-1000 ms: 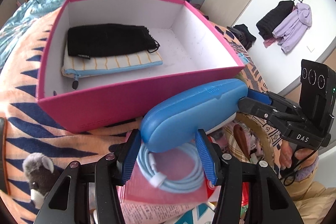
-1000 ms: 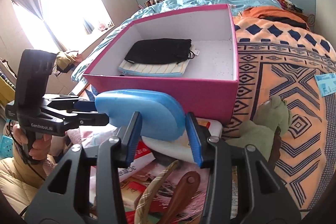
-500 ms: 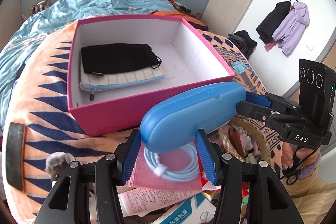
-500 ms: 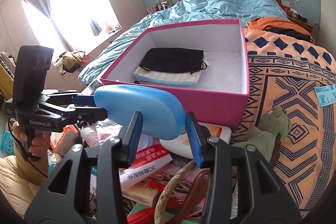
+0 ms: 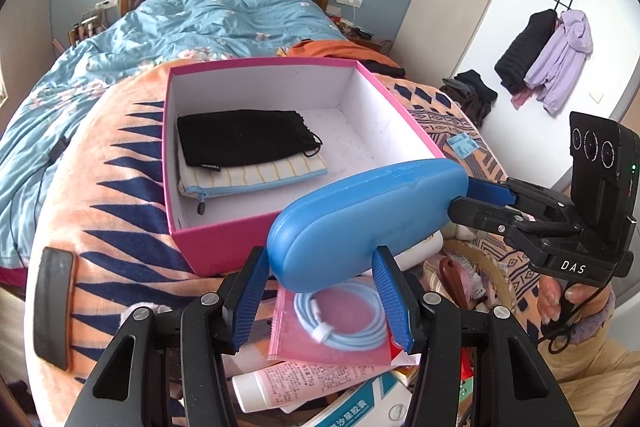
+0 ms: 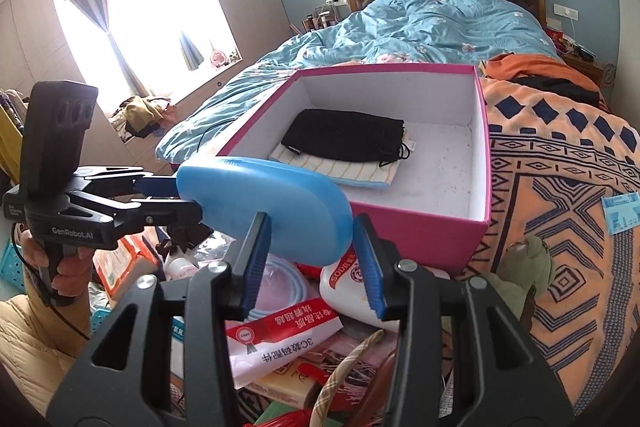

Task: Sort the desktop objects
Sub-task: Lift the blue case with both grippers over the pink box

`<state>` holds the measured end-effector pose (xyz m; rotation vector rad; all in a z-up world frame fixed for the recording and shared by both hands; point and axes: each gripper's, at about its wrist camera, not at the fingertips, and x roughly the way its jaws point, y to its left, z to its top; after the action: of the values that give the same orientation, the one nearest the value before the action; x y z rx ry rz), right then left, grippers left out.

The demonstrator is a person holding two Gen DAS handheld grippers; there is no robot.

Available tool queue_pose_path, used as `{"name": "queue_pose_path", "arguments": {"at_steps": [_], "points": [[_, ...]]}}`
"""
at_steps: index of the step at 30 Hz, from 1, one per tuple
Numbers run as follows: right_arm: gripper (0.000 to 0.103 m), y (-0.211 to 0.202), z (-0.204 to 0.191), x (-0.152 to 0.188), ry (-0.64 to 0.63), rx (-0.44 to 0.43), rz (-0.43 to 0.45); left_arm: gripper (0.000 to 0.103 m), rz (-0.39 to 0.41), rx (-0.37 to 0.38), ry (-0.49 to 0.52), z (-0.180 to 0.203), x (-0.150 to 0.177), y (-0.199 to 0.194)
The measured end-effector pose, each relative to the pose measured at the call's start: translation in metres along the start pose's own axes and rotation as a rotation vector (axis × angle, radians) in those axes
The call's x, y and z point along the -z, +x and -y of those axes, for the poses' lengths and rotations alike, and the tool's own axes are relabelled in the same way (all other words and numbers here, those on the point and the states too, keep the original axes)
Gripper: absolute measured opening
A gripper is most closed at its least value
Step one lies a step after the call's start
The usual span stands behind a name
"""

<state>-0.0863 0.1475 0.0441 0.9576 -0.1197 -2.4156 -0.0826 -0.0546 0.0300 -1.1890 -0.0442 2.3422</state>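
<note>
A blue oval case (image 5: 360, 219) (image 6: 272, 203) hangs in the air just in front of the pink box (image 5: 166, 147) (image 6: 486, 147). My left gripper (image 5: 320, 265) is shut on one end of the case. The right gripper (image 6: 310, 241) is shut on its other end, and each gripper shows in the other's view, the right gripper (image 5: 484, 203) and the left gripper (image 6: 168, 199). Inside the box, on its left side, a black pouch (image 5: 244, 137) (image 6: 344, 139) lies on a striped zip pouch (image 5: 256, 177) (image 6: 348, 171). The right side of the box floor is bare.
Under the case is a clutter pile: a coiled pale blue cable (image 5: 340, 319) in a pink bag, a pink tube (image 5: 300, 383), a white bottle (image 6: 348, 277), a red-and-white pack (image 6: 280, 339). A green plush (image 6: 524, 267) lies on the patterned blanket (image 5: 100, 187).
Both grippers have risen together with the blue case held between them. The pink box now sits lower and farther off in both views, with more of the clutter showing underneath.
</note>
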Motion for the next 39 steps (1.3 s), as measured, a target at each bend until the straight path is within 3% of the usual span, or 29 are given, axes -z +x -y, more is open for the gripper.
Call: {"name": "queue_pose_path", "arguments": {"at_steps": [39], "points": [[0.045,0.033,0.005,-0.041,-0.017,-0.021,-0.009,0.054,0.030,-0.076,-0.023,-0.021,-0.033,0.001]]}}
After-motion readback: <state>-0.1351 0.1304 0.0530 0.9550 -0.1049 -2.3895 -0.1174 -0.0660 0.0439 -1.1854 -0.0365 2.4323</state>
